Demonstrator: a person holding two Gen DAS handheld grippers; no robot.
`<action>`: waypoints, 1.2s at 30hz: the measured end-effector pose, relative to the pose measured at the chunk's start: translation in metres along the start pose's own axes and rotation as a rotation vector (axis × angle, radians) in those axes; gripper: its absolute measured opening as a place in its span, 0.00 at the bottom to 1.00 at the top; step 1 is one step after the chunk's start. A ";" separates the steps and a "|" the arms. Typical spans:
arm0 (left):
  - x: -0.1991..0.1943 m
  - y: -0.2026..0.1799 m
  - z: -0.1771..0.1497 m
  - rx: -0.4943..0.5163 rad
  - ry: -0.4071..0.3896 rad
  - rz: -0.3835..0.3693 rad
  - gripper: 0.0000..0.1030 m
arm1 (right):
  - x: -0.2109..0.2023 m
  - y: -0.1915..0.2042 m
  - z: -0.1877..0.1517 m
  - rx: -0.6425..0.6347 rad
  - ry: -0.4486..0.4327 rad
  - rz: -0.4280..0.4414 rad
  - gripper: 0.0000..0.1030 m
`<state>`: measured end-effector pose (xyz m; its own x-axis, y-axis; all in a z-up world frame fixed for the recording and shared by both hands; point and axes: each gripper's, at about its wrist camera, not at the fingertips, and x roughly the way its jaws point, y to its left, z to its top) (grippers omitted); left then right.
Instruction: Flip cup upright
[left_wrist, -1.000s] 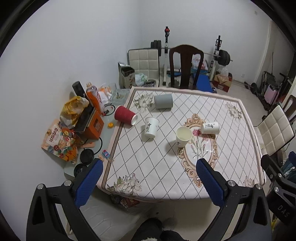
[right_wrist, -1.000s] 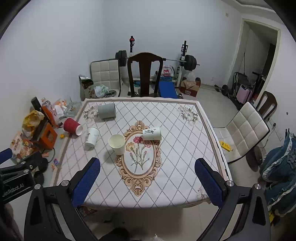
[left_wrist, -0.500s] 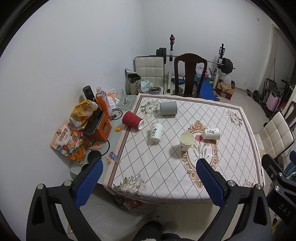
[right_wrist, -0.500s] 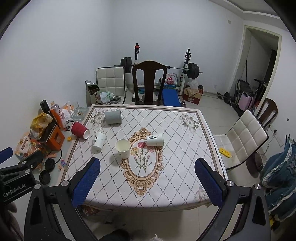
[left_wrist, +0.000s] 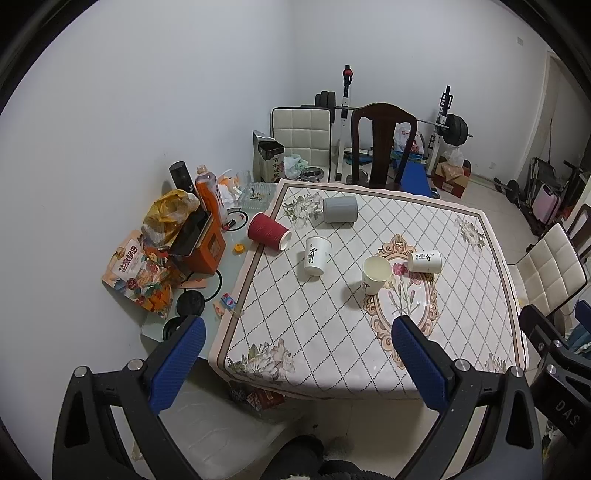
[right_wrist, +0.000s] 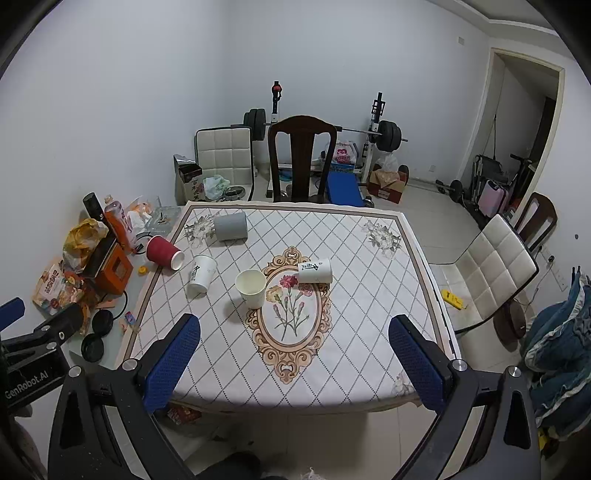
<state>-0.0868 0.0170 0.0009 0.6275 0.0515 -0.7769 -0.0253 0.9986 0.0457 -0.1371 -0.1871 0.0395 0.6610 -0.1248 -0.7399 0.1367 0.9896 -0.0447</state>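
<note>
Several paper cups sit on the patterned table (left_wrist: 332, 332) (right_wrist: 351, 350). A red cup (left_wrist: 266, 232) (right_wrist: 163, 252) lies on its side at the left edge. A grey cup (left_wrist: 340, 209) (right_wrist: 230, 226) lies on its side at the far left. A white cup (left_wrist: 424, 261) (right_wrist: 314, 271) lies on its side near the centre. Another white cup (left_wrist: 316, 255) (right_wrist: 201, 275) stands upside down. A cream cup (left_wrist: 376, 274) (right_wrist: 252, 288) stands upright. My left gripper (left_wrist: 295, 354) and right gripper (right_wrist: 293, 354) are open, empty, well short of the table.
A side surface left of the table holds an orange box (left_wrist: 201, 245), snack bags (left_wrist: 136, 273) and bottles. A dark wooden chair (right_wrist: 301, 158) stands at the far side, a white chair (right_wrist: 495, 266) at the right. Gym gear lines the back wall.
Both grippers have pulled back and up from the table, so the table and cups look smaller and farther away. The cups have not moved.
</note>
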 end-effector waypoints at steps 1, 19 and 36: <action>0.000 0.000 0.000 -0.002 0.000 0.001 1.00 | 0.000 0.000 0.000 0.001 0.000 0.000 1.00; 0.001 0.007 -0.008 -0.004 0.011 0.014 1.00 | 0.011 0.005 -0.009 -0.008 0.043 -0.005 1.00; 0.002 0.006 -0.009 -0.001 0.013 0.008 1.00 | 0.013 0.005 -0.012 -0.007 0.049 -0.004 1.00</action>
<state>-0.0922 0.0229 -0.0063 0.6167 0.0600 -0.7849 -0.0311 0.9982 0.0518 -0.1369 -0.1828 0.0219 0.6233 -0.1251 -0.7719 0.1339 0.9896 -0.0522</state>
